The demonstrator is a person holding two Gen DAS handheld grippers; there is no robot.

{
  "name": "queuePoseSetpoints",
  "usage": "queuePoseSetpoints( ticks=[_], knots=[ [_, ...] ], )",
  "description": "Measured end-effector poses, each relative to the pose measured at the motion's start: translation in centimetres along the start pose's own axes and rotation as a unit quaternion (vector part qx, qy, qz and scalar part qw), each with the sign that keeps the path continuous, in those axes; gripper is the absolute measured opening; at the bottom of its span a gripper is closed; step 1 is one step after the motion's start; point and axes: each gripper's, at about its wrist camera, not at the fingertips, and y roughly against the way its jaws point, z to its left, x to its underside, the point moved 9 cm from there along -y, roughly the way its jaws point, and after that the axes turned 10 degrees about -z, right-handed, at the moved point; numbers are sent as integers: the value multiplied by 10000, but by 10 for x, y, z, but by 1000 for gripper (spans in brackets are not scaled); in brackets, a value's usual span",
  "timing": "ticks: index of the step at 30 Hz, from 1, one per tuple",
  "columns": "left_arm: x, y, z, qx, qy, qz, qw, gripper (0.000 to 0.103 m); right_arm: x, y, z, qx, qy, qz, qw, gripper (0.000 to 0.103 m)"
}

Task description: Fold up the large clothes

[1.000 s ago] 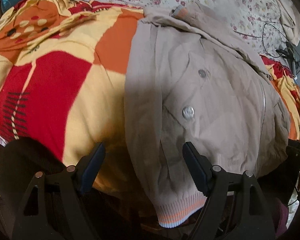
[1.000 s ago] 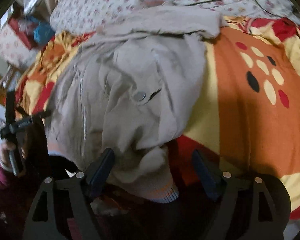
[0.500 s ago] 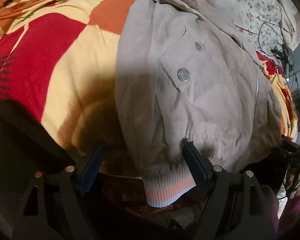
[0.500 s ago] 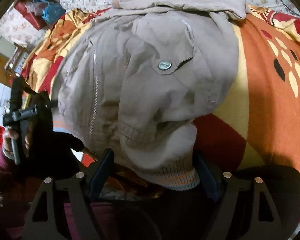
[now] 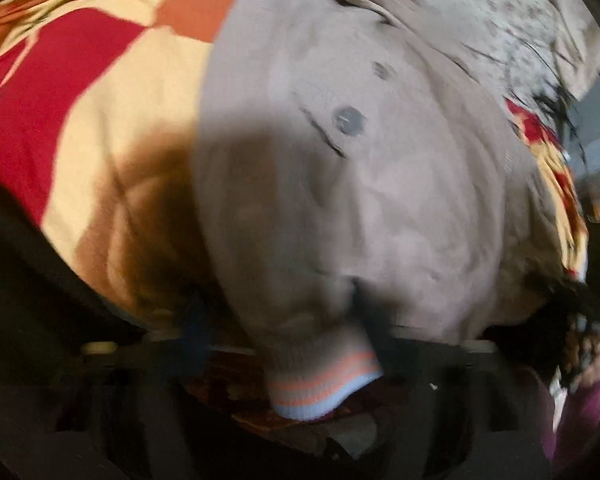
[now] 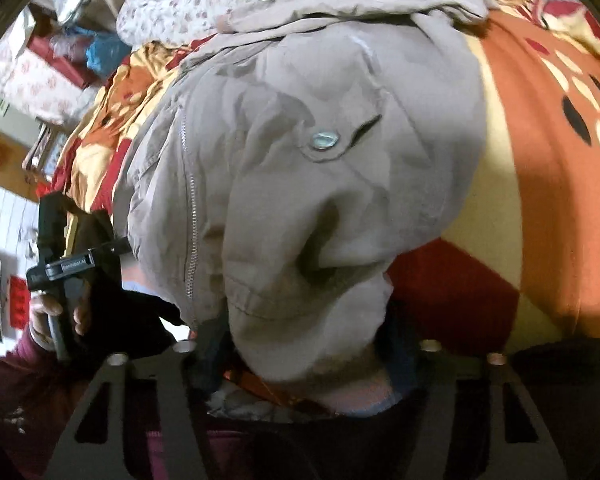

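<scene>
1. Beige jacket spread over a red, orange and cream blanket on the bed; hem end nearest both sets of jaws.
2. Left gripper: jaws just closing, drawn in on either side of the ribbed hem. View blurred; cannot tell whether the pads actually press the cloth. Orange-and-pale striped ribbing hanging below and between the jaws.
3. Snap button on a pocket flap, well ahead of the left jaws.
4. Right gripper: jaws just closing, pinching the bunched lower corner of the jacket; fabric bulging up and forward between the pads, ribbed edge tucked below.
5. Zipper running forward from just left of the right jaws; silver snap ahead of them.
6. Person's hand in a maroon sleeve, left of the right jaws, wrapped around the other gripper's handle.
7. Floral sheet beyond the far end of the jacket.
</scene>
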Motion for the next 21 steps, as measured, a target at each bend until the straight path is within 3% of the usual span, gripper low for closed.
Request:
queuePoseSetpoints(
  ticks=[1,2,6,9,17,18,21],
  knots=[
    [-1,3,-4,97,-83,-6,9999,14,1,0,2,38,94,-3,9999,28],
    [-5,9,-7,185,-143,-68,9997,13,0,1,2,96,157,-52,9998,25],
    [-30,52,-11,590,-168,-483,9969,11,-5,34,28,-310,102,-502,9982,20],
    [-45,81,-9,565,-358,-880,9939,11,0,55,45,-697,58,-752,9947,19],
    [-29,58,4,385,-156,-552,9976,11,22,21,52,-850,-48,-149,9963,18],
    [-26,60,6,370,-176,-570,9975,11,20,23,53,-883,-87,-152,9959,19],
    [-28,61,2,352,-301,-618,9970,11,15,25,54,-978,-254,-118,9948,42]
  ],
)
